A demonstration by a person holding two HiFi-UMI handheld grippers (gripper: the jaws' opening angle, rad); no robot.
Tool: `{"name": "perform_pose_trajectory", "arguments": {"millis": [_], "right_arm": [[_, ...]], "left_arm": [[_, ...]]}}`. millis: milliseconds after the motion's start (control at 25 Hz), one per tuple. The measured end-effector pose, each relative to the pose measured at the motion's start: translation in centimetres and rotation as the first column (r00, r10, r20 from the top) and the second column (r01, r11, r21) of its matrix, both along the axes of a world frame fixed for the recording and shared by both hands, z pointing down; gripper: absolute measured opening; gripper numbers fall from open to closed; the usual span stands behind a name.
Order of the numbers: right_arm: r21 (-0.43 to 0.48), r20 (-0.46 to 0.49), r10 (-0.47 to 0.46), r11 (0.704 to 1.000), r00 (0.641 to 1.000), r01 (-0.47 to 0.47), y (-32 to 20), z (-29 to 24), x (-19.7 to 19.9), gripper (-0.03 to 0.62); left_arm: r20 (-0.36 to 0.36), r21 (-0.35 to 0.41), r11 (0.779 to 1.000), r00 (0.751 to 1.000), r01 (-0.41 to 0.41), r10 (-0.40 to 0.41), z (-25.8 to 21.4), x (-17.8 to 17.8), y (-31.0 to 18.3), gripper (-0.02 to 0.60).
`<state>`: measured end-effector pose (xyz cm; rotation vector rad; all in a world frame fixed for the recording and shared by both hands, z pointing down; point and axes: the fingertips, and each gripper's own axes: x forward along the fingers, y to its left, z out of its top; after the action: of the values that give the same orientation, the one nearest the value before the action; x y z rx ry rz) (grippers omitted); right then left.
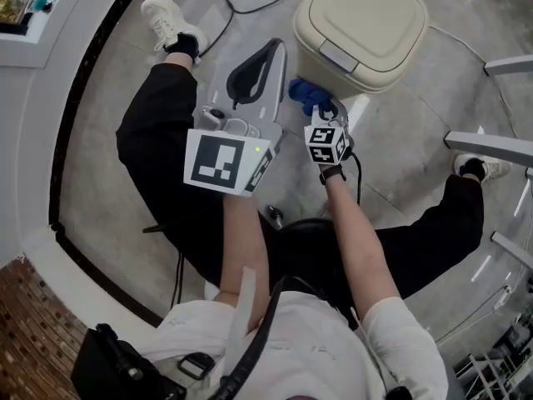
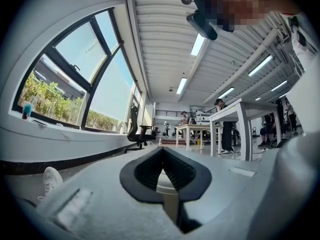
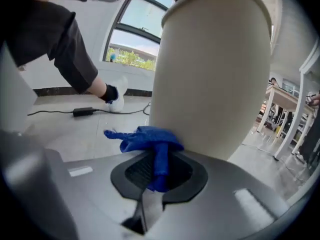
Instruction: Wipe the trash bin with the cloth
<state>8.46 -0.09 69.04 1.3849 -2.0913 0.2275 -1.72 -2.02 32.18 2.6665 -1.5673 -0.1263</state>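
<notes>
Grey floor. Right gripper, clamping crumpled blue cloth, should press evenly on beige plastic trash bin directly ahead; left gripper closed, empty.

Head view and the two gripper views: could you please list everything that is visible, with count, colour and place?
Cream plastic trash bin with lid: one, cream, on the floor in front of the person.
Blue cloth: one, blue, against the bin's side, pinched by the right fingers.
Black power cable with adapter: one, black, on the floor left of the bin.
Black office chair: one, black, near the window wall.
White tables: at least two, white, far in the room.
White shoes: two, white, on either side of the bin.
Left gripper: one, grey, fingers together, empty.
Right gripper: one, grey, at the bin.
</notes>
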Motion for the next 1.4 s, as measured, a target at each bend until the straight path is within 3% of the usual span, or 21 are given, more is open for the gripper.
{"name": "perform_pose_trajectory", "arguments": {"millis": [200,360,480,600,720,800,840,880,1040,1160,1280,1400], "right_arm": [[-0.129,0.035,0.035,0.991,0.999,-0.03,0.6,3.8,1.7,0.038],[-0.143,0.144,0.015,0.99,0.99,0.006,2.3,0.7,3.1,0.038],[-0.023,0.229,-0.063,0.997,0.971,0.07,3.2,-6.2,3.1,0.038],[0.158,0.328,-0.172,0.979,0.929,0.125,3.6,-15.1,2.9,0.038],[0.311,0.448,-0.323,0.931,0.834,0.193,4.4,-23.5,2.8,0.038],[0.409,0.511,-0.401,0.891,0.76,0.196,4.5,-28.5,3.6,0.038],[0.444,0.523,-0.419,0.877,0.743,0.182,4.1,-30.5,4.2,0.038],[0.464,0.516,-0.422,0.869,0.746,0.171,3.6,-31.8,4.6,0.038],[0.417,0.371,-0.388,0.881,0.843,0.222,1.7,-29.2,4.9,0.038],[0.38,0.299,-0.413,0.878,0.86,0.289,2.4,-24.2,4.9,0.037],[0.267,0.224,-0.373,0.912,0.9,0.311,1.9,-17.3,5.5,0.037],[0.141,0.17,-0.39,0.919,0.905,0.369,1.6,-9.8,5.3,0.037]], "left_arm": [[0.018,-0.019,0.999,0.999,0.037,-0.037,1.0,-0.1,0.9,0.0],[-0.005,-0.014,0.995,0.995,0.102,-0.102,0.5,-0.9,2.3,0.001],[-0.029,-0.004,0.989,0.989,0.145,-0.145,-0.2,-0.8,3.5,0.001],[-0.041,0.012,0.985,0.984,0.174,-0.173,-0.9,-0.2,4.6,0.0],[-0.045,0.03,0.981,0.981,0.192,-0.191,-1.7,0.5,5.5,0.001],[-0.046,0.039,0.979,0.979,0.202,-0.2,-2.0,1.0,6.0,0.0],[-0.048,0.041,0.977,0.977,0.209,-0.207,-2.1,1.2,6.2,0.001],[-0.052,0.042,0.975,0.975,0.217,-0.215,-2.2,1.4,6.4,0.0],[-0.06,0.044,0.967,0.966,0.253,-0.25,-2.3,2.2,7.0,0.0],[-0.061,0.041,0.963,0.963,0.267,-0.264,-2.0,3.1,7.0,0.0],[-0.06,0.024,0.959,0.958,0.283,-0.281,-1.0,3.5,6.8,0.0],[-0.058,-0.009,0.951,0.949,0.308,-0.308,0.6,3.7,6.6,0.0]]}}
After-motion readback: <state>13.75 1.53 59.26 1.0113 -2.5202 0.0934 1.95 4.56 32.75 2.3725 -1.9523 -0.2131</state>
